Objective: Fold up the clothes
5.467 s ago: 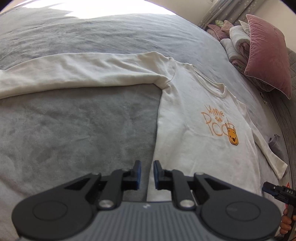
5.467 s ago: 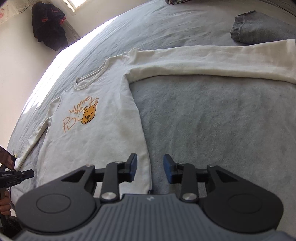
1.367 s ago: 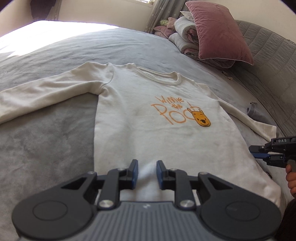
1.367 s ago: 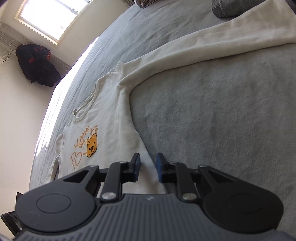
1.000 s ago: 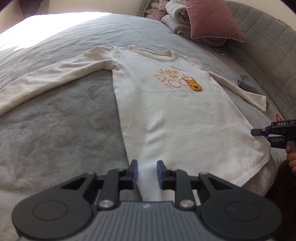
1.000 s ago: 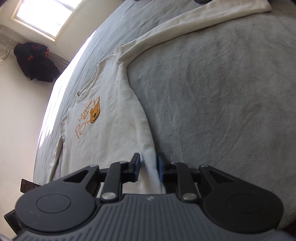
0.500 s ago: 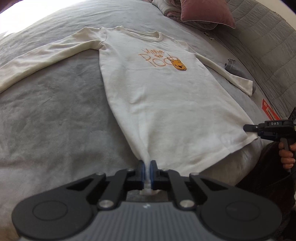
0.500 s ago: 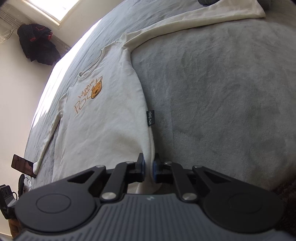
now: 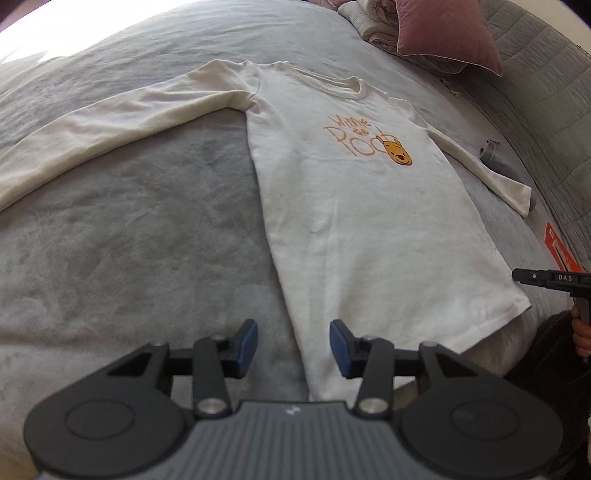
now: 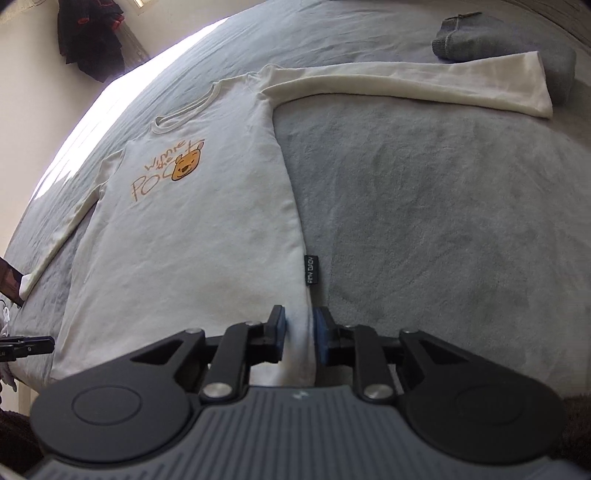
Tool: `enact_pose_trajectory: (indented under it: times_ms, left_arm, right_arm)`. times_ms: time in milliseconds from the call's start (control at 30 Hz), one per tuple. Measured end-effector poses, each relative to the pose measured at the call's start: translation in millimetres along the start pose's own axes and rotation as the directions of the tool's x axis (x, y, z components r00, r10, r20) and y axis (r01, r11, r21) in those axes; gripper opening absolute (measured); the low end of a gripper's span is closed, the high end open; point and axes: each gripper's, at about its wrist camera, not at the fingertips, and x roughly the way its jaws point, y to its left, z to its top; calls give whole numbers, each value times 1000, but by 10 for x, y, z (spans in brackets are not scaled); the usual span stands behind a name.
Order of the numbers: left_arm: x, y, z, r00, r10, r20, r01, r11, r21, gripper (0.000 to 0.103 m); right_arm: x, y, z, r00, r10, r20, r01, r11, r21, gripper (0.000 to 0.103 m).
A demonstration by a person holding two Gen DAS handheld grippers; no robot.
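Note:
A cream long-sleeved shirt (image 9: 369,229) with an orange bear print lies flat and face up on the grey bed (image 9: 129,240), both sleeves spread out. In the left wrist view my left gripper (image 9: 293,345) hovers over the hem's left corner. Its jaws are opening and stand wide, and the cloth edge lies below the gap untouched. In the right wrist view the shirt (image 10: 192,240) runs down to my right gripper (image 10: 299,332). Those jaws are opening too, with the hem's right corner lying loose between the pads. A black label (image 10: 311,269) hangs off that side seam.
A pink pillow (image 9: 450,33) and folded bedding (image 9: 369,22) sit at the bed's head beside a quilted grey surround (image 9: 546,92). A folded grey garment (image 10: 498,40) lies under the far sleeve cuff. Dark clothes (image 10: 92,37) hang on the wall. The bed's near edge is just below both grippers.
Half a second ago both grippers were shut on the hem corners. Both have now let go, the left one wide, and lifted a little. The hem lies flat.

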Motion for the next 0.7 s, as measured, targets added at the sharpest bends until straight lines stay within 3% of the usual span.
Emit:
enact_pose_trajectory:
  times_ms: [133,267,400,567,700]
  left_arm:
    - [75,-139,345,995,33,95,-33,999,0,45]
    - [213,-376,631,985,28,171,-34,999,32,57]
    - [418,-514,805,973,16,230,-27,999,46,59]
    - [718,-574,917,957,46,288,-70,995,74,59]
    - [953,-509,967,963,94,252,-115,991,70,59]
  right_arm:
    - [35,98,240,997,-30,67,32,999,-25,47]
    - [212,360,443,995,-8,99,15,997,-72,50]
    - [483,662,591,995,12,100,2,990,-138,52]
    - [840,915,707,998,22,61,-10,980,-197,53]
    - [1006,937,773,999,24,40,-15,976,-216,55]
